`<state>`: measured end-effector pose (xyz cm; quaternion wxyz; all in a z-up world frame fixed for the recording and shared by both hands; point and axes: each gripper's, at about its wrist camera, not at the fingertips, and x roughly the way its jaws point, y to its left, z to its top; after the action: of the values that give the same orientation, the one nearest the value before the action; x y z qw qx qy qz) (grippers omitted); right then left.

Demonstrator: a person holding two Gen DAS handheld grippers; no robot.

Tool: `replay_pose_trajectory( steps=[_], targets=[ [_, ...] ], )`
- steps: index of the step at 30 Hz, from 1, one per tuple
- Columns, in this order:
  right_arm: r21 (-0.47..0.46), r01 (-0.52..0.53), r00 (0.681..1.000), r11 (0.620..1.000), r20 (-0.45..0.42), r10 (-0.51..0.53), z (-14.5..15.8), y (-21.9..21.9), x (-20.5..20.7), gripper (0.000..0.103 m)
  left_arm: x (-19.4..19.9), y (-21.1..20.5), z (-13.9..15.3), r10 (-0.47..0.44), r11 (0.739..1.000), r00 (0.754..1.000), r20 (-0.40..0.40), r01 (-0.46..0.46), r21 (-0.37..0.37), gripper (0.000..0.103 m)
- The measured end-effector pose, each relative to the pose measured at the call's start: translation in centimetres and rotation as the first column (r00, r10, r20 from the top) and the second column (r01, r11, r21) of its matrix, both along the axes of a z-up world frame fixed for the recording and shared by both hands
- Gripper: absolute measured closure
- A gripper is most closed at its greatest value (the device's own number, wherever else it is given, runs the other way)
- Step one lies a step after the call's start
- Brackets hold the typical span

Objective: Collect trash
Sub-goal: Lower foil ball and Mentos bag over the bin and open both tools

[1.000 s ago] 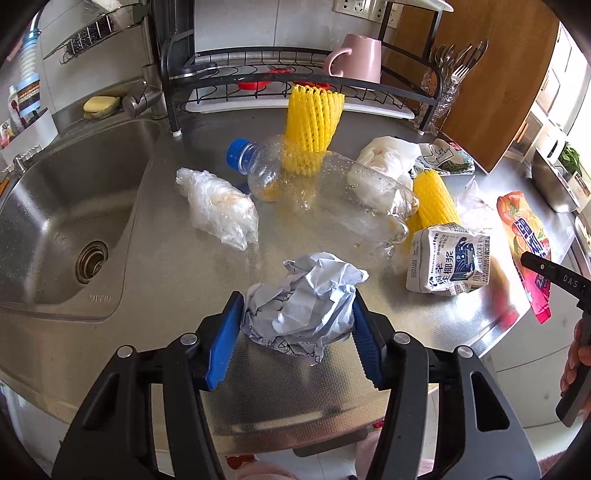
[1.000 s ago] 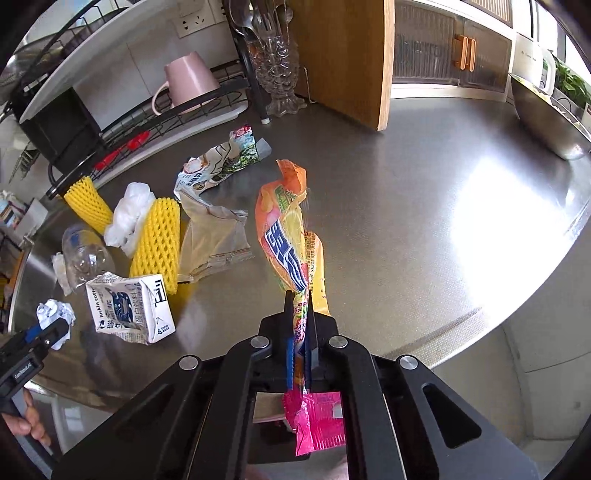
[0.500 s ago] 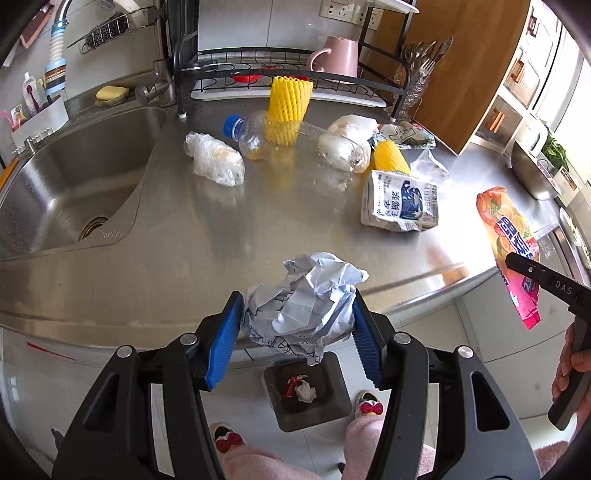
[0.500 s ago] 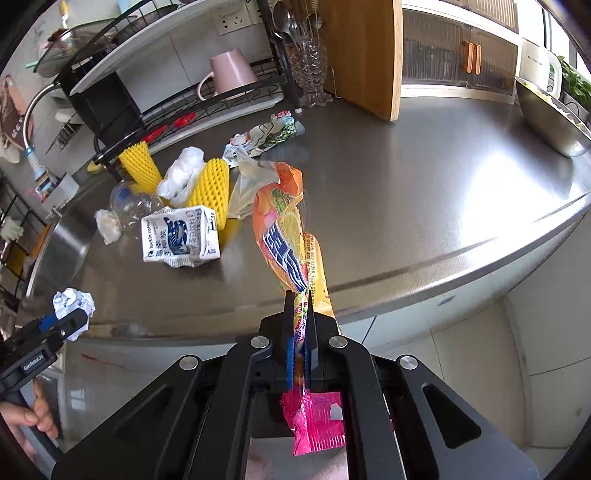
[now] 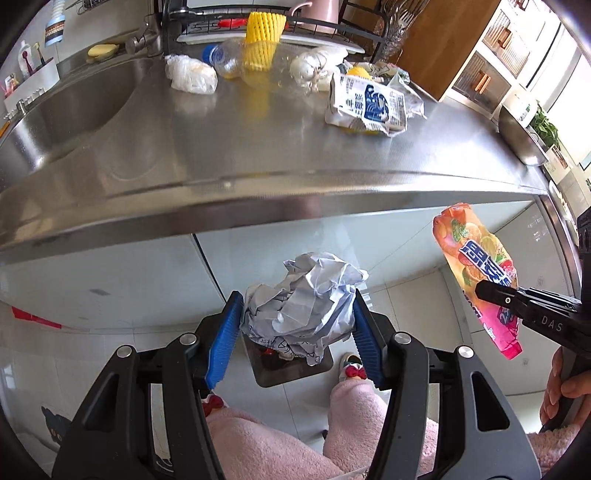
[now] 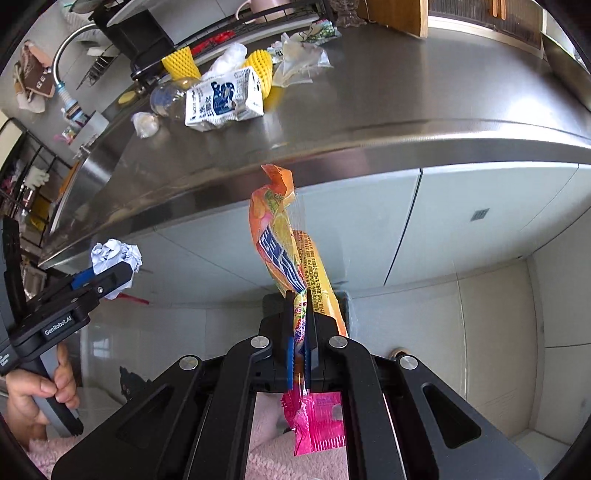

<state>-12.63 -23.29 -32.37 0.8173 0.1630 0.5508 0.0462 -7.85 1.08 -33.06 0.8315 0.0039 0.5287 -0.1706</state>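
We count two hand-held grippers, both held off the front edge of the worktop [image 5: 295, 155], over the floor.

1. Left hand-held gripper [image 5: 295, 321]: its blue pads press on one crumpled paper ball [image 5: 303, 302], grey-white, held partway wide. Under it on the floor we see one dark square bin [image 5: 291, 363] with scraps inside.
2. Right hand-held gripper [image 6: 300, 354]: jaws nearly together, pinching one orange snack wrapper [image 6: 284, 251] near its pink end; the orange end sticks out forward past the fingertips. The same wrapper shows at the right of the left wrist view, beyond the worktop's front edge.

Trash we count on the worktop, all grouped toward its back edge:
- one squashed milk carton [image 5: 365, 105], white with blue print, nearest the front of the group;
- two yellow foam fruit nets [image 6: 177, 66], one beside the carton, one nearer the dish rack;
- one clear plastic bottle [image 5: 229, 61] with a blue cap, lying on its side;
- one small crumpled clear bag [image 5: 190, 74] nearest the sink;
- one white plastic wad [image 6: 229, 59] between the nets;
- one clear cellophane wrapper [image 6: 299, 62] and one green printed packet [image 6: 325, 29] toward the back right corner.

One sink [image 5: 66, 107] takes up the worktop's left end. Pink fleece trouser legs [image 5: 362, 417] of the person show below.
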Motion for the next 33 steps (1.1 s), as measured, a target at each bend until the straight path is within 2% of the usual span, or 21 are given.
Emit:
replay_pose_trajectory(
  steps=[7,13,17,23,33],
  targets=[
    [0.007,-0.014,0.993,1.000,-0.114,0.015,-5.0,1.3,0.0,0.098,-1.3,-0.2,-4.5,-0.004,1.000,0.996,-0.089,0.005,0.011,0.049],
    [0.012,-0.029,0.979,1.000,-0.202,0.031,-10.7,3.0,1.5,0.098,-1.3,-0.6,-10.6,-0.016,1.000,0.988,-0.152,0.019,0.020,0.049],
    [0.047,0.014,0.968,0.999,-0.252,-0.001,-14.7,3.5,2.1,0.098,-1.1,-1.1,-14.6,-0.027,0.999,0.984,-0.177,0.031,0.021,0.049],
    [0.078,0.046,0.955,0.996,-0.294,-0.021,-19.8,4.1,2.8,0.098,-0.6,-1.0,-18.9,-0.038,0.999,0.977,-0.209,0.045,0.026,0.049],
    [0.079,0.035,0.943,0.996,-0.332,-0.006,-24.0,5.7,3.6,0.098,1.2,-0.5,-24.5,-0.022,1.000,0.948,-0.317,0.026,0.010,0.048]
  ],
)
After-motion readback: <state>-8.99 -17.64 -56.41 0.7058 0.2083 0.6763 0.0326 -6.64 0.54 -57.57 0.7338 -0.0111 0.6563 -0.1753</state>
